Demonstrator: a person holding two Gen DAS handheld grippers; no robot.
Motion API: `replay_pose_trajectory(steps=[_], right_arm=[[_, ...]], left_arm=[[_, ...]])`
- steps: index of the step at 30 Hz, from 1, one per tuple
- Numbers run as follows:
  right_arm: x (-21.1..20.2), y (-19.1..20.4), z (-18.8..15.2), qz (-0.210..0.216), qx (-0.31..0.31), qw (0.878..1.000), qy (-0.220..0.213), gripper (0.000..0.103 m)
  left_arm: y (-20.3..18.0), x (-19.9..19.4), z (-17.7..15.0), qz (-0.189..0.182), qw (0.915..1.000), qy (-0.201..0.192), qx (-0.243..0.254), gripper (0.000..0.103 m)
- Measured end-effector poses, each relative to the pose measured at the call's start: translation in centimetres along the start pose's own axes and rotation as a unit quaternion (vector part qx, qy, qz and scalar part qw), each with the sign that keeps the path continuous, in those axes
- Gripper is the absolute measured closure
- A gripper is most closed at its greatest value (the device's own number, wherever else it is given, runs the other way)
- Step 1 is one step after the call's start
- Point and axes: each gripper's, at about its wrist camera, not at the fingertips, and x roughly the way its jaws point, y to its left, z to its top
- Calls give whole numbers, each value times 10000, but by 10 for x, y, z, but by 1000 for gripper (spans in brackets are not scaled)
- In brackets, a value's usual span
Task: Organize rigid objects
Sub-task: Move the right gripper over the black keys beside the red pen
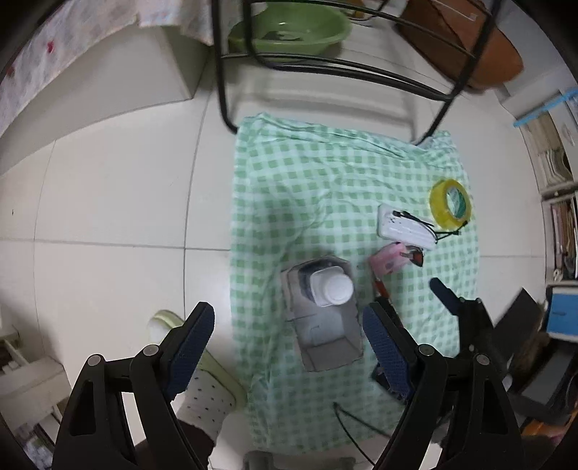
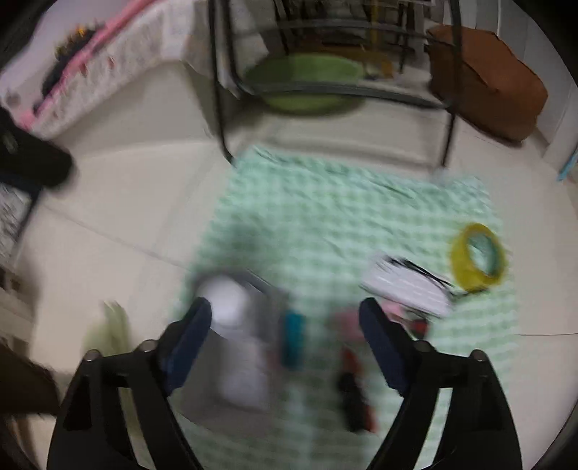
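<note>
A grey open box (image 1: 325, 325) lies on a green checked cloth (image 1: 325, 188) on the floor, with a white-capped bottle (image 1: 330, 287) in it. To its right lie a pink item (image 1: 388, 262), a red-and-black tool (image 1: 381, 287), a white flat case (image 1: 404, 227) and a yellow tape roll (image 1: 451, 203). My left gripper (image 1: 289, 347) is open above the box. My right gripper (image 2: 289, 343) is open, above the box (image 2: 253, 343) and the red-and-black tool (image 2: 354, 383); its view is blurred. A teal object (image 2: 293, 338) shows at the box. The tape roll (image 2: 477, 257) lies to the right.
A black metal chair frame (image 1: 336, 65) stands at the cloth's far edge, with a green basin (image 1: 289, 30) under it and a brown box (image 1: 469, 39) to its right. A slippered foot (image 1: 202, 383) stands left of the cloth. Shelves (image 1: 556, 202) line the right side.
</note>
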Motion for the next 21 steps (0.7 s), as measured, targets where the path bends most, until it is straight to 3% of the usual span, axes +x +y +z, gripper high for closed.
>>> replay_pose_trajectory(steps=[4,6,9,12,15,19,20,21], right_arm=[[35,-33,-37,-529,-265,9927,1052,21],[51,-46,-60,-544,-301,9868,1496,50],[69,-59,-89,-628,-205,9801,1873,53],[87,-67,-101,-357,130,9754,2170,52],[98,-65,-102,-118,263,9746,2220,52],[113,-64,-102,51,319,9718,2335,52],[116,-66,-102,87,363,9709,2365,53],[119,-69,-104,92,413,9696,2411,62]], left_arm=[[-19,9,-8,-230,9993,42,277,17],[-28,9,-7,-167,9982,-6,583,11],[-38,-1,-1,-143,9958,-351,832,4],[-41,-3,-5,-333,9950,-417,839,1],[-39,10,-8,-500,9958,-37,767,0],[-42,38,-5,112,9939,511,973,0],[-42,42,-7,106,9936,628,933,0],[-38,47,-10,11,9933,814,815,0]])
